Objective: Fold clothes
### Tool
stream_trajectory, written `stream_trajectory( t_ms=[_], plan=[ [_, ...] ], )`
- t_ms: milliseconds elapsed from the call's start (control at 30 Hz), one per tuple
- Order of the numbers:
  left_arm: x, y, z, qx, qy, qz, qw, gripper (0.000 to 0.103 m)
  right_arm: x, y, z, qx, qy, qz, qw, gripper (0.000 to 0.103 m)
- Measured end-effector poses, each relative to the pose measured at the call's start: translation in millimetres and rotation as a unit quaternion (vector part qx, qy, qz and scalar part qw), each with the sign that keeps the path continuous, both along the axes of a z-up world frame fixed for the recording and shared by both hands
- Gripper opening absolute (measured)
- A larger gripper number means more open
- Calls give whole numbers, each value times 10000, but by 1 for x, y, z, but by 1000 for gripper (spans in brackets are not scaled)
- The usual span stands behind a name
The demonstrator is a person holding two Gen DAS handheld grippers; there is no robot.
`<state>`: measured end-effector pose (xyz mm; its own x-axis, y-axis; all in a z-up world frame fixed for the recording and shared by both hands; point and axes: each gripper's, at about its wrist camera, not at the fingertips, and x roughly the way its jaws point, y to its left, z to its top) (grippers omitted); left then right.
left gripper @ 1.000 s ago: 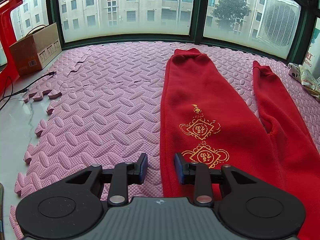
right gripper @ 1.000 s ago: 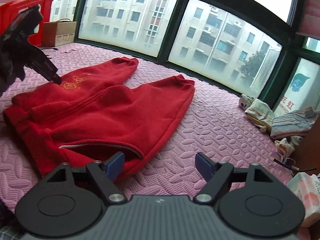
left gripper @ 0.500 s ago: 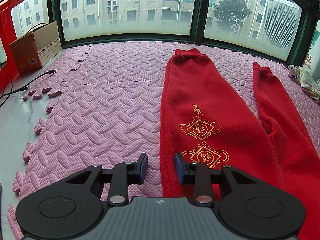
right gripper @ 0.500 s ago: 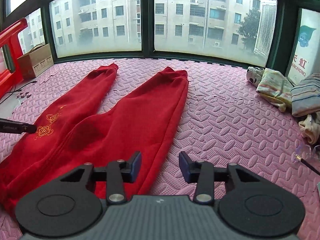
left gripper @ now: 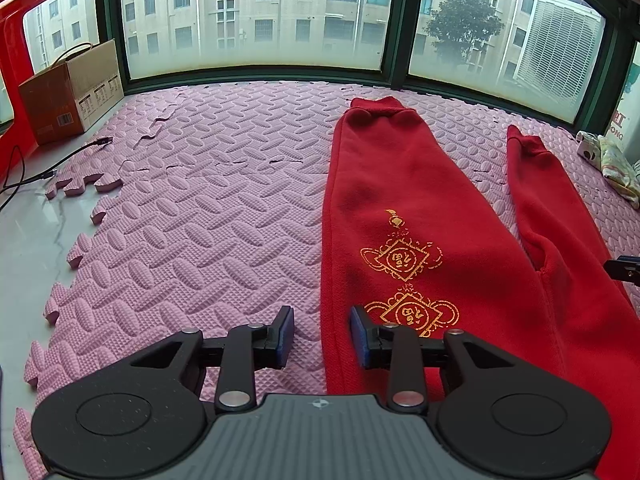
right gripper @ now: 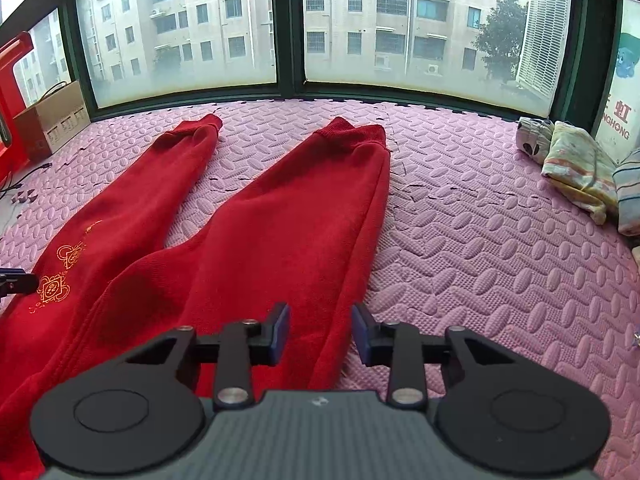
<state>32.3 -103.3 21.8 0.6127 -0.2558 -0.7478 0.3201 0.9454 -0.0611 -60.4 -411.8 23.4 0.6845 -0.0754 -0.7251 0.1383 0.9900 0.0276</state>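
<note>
Red fleece trousers with gold embroidered emblems (right gripper: 248,240) lie flat on the pink textured foam mat (right gripper: 480,248), legs spread toward the window. Since a second ago the right gripper (right gripper: 320,334) has swung from the waist to the right leg's outer edge; its jaws are closing, fabric edge between them, not yet pinched. The left gripper (left gripper: 322,338) is unmoved, partly spread astride the left leg's outer edge.
</note>
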Motion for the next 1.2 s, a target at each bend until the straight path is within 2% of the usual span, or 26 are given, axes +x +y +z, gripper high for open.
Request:
stream_trajectory(
  t_ms=[267,467,633,867,1033,1200],
  plan=[
    [1,1,0,-13,10,3,10000,35,9,-3,-7,-68,64,-92,9999,23],
    [1,0,0,-18,15,10,10000,35,8,-3,-7,-187,-22,-196,9996,8],
    [0,1,0,-24,13,9,10000,35,0,-8,1,-380,-241,-378,9983,7],
    [1,1,0,-23,17,17,10000,36,-1,-20,-5,-262,-149,-544,9981,10],
    [1,0,0,-9,17,29,10000,36,0,-14,9,-329,-373,-361,9981,11],
    [1,0,0,-9,20,34,10000,36,17,-5,10,-425,-338,74,9985,11]
  ],
)
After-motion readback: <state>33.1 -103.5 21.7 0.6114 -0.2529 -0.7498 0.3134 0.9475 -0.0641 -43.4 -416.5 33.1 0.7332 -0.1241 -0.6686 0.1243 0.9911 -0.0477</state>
